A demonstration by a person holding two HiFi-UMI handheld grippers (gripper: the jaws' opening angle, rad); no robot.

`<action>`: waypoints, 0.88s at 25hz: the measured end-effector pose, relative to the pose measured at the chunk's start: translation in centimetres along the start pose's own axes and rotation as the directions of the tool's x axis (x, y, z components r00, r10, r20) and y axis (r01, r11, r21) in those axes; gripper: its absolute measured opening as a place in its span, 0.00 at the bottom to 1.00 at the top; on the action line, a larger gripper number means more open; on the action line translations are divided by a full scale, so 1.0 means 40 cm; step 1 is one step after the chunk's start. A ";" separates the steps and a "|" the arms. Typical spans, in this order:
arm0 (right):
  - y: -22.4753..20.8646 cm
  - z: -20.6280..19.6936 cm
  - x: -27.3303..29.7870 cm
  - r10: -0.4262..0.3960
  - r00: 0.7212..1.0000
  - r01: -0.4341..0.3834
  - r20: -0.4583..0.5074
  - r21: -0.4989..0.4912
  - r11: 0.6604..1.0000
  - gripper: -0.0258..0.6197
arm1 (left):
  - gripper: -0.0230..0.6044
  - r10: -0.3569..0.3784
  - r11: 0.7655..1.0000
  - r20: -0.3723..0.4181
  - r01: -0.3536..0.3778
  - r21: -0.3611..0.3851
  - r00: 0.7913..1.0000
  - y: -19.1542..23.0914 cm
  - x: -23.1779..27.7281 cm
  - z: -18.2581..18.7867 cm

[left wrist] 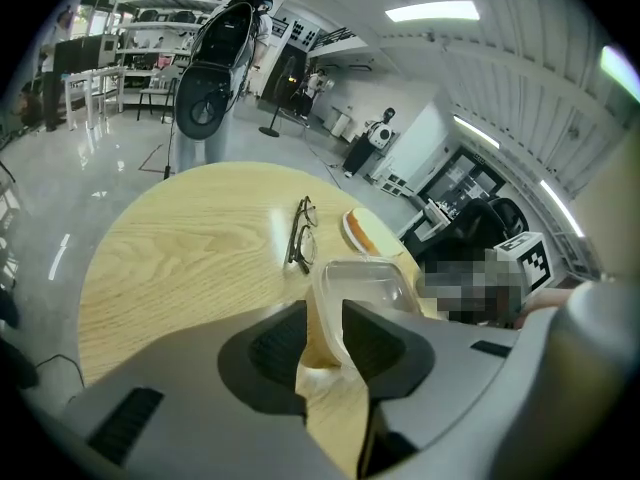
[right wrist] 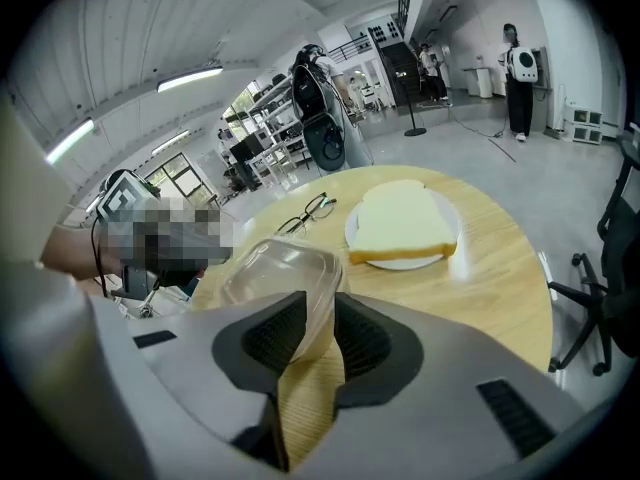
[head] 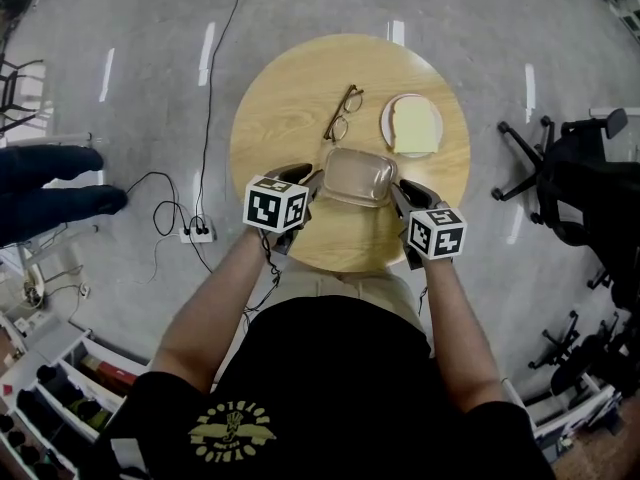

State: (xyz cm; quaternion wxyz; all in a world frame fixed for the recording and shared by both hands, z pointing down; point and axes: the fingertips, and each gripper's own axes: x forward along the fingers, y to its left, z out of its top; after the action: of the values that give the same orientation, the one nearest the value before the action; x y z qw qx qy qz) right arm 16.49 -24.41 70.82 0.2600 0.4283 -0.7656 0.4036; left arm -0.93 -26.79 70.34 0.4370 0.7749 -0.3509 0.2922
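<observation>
Grips a clear plastic container (head: 358,176) at both ends, over the near half of a round wooden surface (head: 290,118). Has the left gripper (head: 312,186) pinching the container's left wall, jaws clamped on the thin plastic. Has the right gripper (head: 398,190) doing the same on the right wall, jaws likewise closed on the rim. Cannot tell whether the container rests on the wood or hangs just above it. Looks empty, seen through the clear sides.

Just beyond it to the right, shows a slice of white bread (head: 415,126) lying flat on a small white plate (head: 384,123), apart from both grippers. Left of the plate, shows a pair of glasses (head: 343,113), near the container's far edge but not touching.

By the look of it: two-sided hold made and firm, bread and glasses untouched, container not yet carried away from the near edge
</observation>
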 end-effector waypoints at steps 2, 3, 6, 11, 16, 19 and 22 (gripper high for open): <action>-0.002 -0.006 0.011 0.003 1.000 -0.003 -0.007 0.018 1.000 0.20 | 0.23 -0.007 1.000 -0.011 0.007 -0.013 1.000 0.002 0.010 -0.006; -0.002 -0.008 0.014 0.005 1.000 -0.005 -0.009 0.027 1.000 0.20 | 0.23 -0.009 1.000 -0.015 0.009 -0.020 1.000 0.002 0.013 -0.008; -0.002 -0.012 0.018 0.011 1.000 -0.011 -0.007 0.050 0.999 0.20 | 0.23 -0.012 1.000 -0.022 0.012 -0.029 1.000 -0.001 0.020 -0.013; -0.002 -0.012 0.021 0.022 1.000 -0.022 -0.003 0.068 0.997 0.16 | 0.20 -0.022 0.999 -0.020 0.022 -0.039 1.000 -0.015 0.030 -0.012; -0.010 -0.014 0.017 0.007 1.000 -0.006 -0.005 0.098 0.995 0.11 | 0.18 -0.019 0.999 -0.024 0.018 -0.036 1.000 -0.016 0.030 -0.013; -0.012 -0.013 0.011 0.001 1.000 -0.001 0.000 0.110 0.994 0.11 | 0.18 -0.024 0.999 -0.021 0.023 -0.036 0.999 -0.020 0.030 -0.012; -0.010 -0.008 0.006 -0.001 1.000 -0.001 0.010 0.118 0.993 0.10 | 0.17 -0.022 0.999 -0.010 0.021 -0.036 1.000 -0.020 0.026 -0.008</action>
State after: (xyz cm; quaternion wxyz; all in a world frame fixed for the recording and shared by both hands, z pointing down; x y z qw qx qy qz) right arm 16.75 -24.38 71.33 0.2303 0.4450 -0.7417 0.4459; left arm 0.30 -26.52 70.90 0.4557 0.7692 -0.3455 0.2853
